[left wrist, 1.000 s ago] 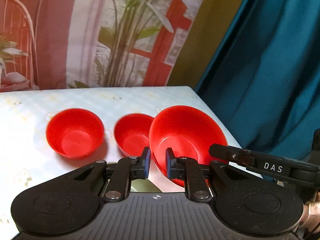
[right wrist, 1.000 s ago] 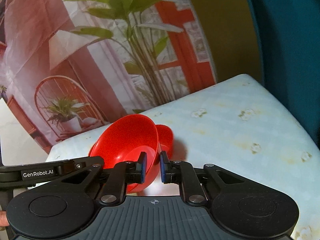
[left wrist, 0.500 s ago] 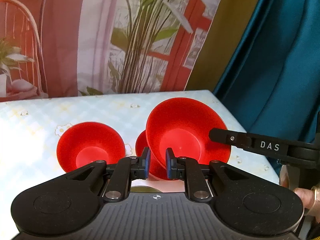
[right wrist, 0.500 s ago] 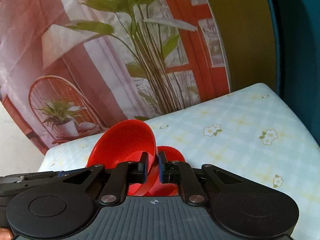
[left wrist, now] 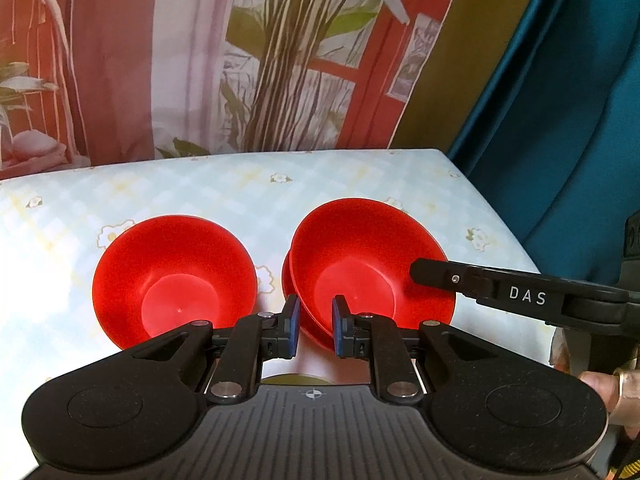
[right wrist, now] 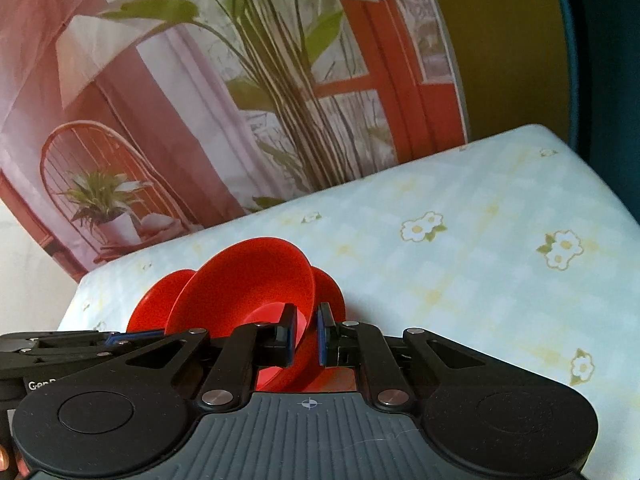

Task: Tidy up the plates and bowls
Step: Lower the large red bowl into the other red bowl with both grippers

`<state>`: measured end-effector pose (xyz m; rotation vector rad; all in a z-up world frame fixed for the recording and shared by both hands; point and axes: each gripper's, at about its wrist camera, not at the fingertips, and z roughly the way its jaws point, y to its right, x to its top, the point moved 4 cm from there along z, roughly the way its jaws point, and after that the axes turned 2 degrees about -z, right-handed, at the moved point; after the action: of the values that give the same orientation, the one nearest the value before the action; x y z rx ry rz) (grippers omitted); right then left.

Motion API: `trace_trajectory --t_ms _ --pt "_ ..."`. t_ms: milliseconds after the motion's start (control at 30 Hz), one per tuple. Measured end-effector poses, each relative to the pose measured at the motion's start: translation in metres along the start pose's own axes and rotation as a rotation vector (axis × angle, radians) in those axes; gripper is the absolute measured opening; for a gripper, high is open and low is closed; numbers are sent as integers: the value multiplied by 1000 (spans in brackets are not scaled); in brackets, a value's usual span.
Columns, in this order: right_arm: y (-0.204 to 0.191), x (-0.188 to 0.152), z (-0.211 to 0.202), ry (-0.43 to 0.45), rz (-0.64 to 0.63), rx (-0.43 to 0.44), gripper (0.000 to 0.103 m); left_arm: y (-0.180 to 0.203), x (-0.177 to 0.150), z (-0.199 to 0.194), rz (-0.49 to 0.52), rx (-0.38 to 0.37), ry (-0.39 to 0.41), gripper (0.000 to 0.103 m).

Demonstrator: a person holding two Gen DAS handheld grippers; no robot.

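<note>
Right gripper [right wrist: 305, 334]: narrow, pads pinching the near rim of the large red bowl [right wrist: 248, 280]. That bowl is tilted and sits in a second red bowl [right wrist: 330, 292] beneath it; whether it is fully seated is hard to tell from either view.

Left gripper [left wrist: 314, 330]: fingers a little apart, nothing between them, poised just short of the nested pair, large red bowl [left wrist: 368, 268] ahead.

Third red bowl [left wrist: 174, 276] stands alone on the flowered tablecloth [left wrist: 320, 188], just left of the stack.

Printed plant backdrop [left wrist: 280, 60] behind the table.
</note>
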<state>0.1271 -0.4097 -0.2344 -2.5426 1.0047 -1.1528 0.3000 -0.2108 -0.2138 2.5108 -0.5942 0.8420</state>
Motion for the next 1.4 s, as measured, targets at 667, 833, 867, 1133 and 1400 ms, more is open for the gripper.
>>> trace_trajectory --t_ms 667,833,867,1133,1400 --pt "-2 1 8 -19 -63 -16 16 -4 -1 8 -7 30 -10 20" --pt "-4 1 6 -13 -87 -35 21 -7 -1 5 -13 38 0 20" --pt "-4 1 5 -10 -94 -44 22 -8 -1 4 -17 38 3 20" --pt "-6 4 -2 12 -116 -73 22 -13 2 -6 -24 45 36 21" --pt "-40 13 -9 50 -205 -41 22 -47 13 -40 -45 82 114 34"
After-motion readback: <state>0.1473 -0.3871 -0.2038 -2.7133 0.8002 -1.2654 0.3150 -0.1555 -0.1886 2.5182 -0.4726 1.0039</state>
